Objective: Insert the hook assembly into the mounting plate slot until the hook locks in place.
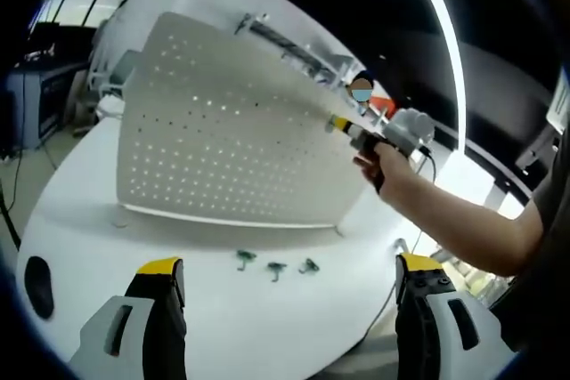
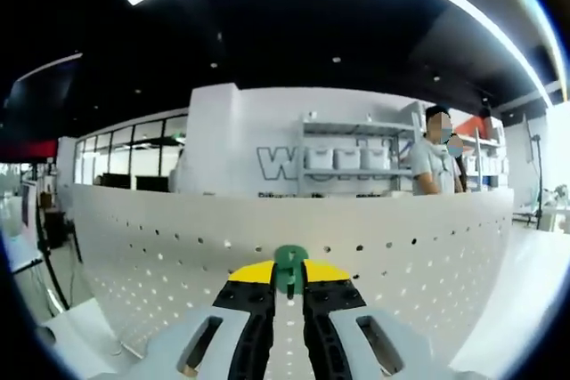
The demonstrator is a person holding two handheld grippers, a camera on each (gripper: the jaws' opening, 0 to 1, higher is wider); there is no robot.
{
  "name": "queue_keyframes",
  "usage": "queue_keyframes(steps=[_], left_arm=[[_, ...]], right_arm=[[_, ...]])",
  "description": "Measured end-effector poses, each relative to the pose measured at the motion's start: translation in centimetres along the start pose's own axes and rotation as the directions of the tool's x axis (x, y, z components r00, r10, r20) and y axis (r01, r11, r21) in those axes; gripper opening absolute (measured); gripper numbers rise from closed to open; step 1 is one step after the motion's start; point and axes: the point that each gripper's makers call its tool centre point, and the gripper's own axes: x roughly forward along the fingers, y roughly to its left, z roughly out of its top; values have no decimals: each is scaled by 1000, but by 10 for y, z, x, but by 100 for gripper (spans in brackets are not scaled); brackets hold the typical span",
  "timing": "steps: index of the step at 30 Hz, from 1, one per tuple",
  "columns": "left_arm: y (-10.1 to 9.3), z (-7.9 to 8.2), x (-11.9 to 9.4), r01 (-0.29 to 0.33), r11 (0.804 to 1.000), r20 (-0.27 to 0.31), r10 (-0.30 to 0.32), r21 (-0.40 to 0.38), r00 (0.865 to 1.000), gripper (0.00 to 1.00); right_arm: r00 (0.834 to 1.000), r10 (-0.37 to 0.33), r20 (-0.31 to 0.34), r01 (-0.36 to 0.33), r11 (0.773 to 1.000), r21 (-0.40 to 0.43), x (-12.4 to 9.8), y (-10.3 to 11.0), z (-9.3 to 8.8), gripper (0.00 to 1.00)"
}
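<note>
A white perforated mounting plate (image 1: pixel 232 144) stands upright on a round white surface (image 1: pixel 89 238), its rows of small holes facing the left tongs (image 1: pixel 289 295). The left tongs hang back from the plate, spread wide with nothing between them, probably kept clear so the whole workspace stays in sight. Three small green hooks (image 1: pixel 276 266) lie in a loose row on the surface just in front of the plate's lower edge, spares waiting near at hand.

In the left gripper view, the person's hand (image 1: pixel 383 162) reaches in from the right, bringing the right tongs up to the plate's upper right area. In the right gripper view, the right tongs (image 2: pixel 289 280) are pressed together on a green hook (image 2: pixel 289 264), held against or just in front of a row of holes near the plate's top edge; whether it has entered a slot cannot be told. The pinch likely keeps the hook square to the plate for pushing in. Two people stand far behind, by shelving (image 2: pixel 352 159)
</note>
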Motion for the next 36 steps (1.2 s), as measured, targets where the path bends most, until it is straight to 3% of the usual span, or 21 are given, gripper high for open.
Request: queue_keyframes(steps=[6,17,26,36], left_arm=[[-7,1,0,12,1000,2,-12,11,1000,100],[-16,0,-5,22,1000,10,-22,22,1000,100],[-24,-2,-8,29,999,7,-30,37,1000,100],[-29,-6,-11,30,999,10,-31,40,999,99]], right_arm=[[999,37,2,-37,999,2,-7,2,9,11],[994,92,-62,-95,995,-41,-44,0,-2,14],[982,140,-124,-148,987,-57,-86,2,-25,13],[939,223,-262,-252,964,-83,-133,18,-76,14]])
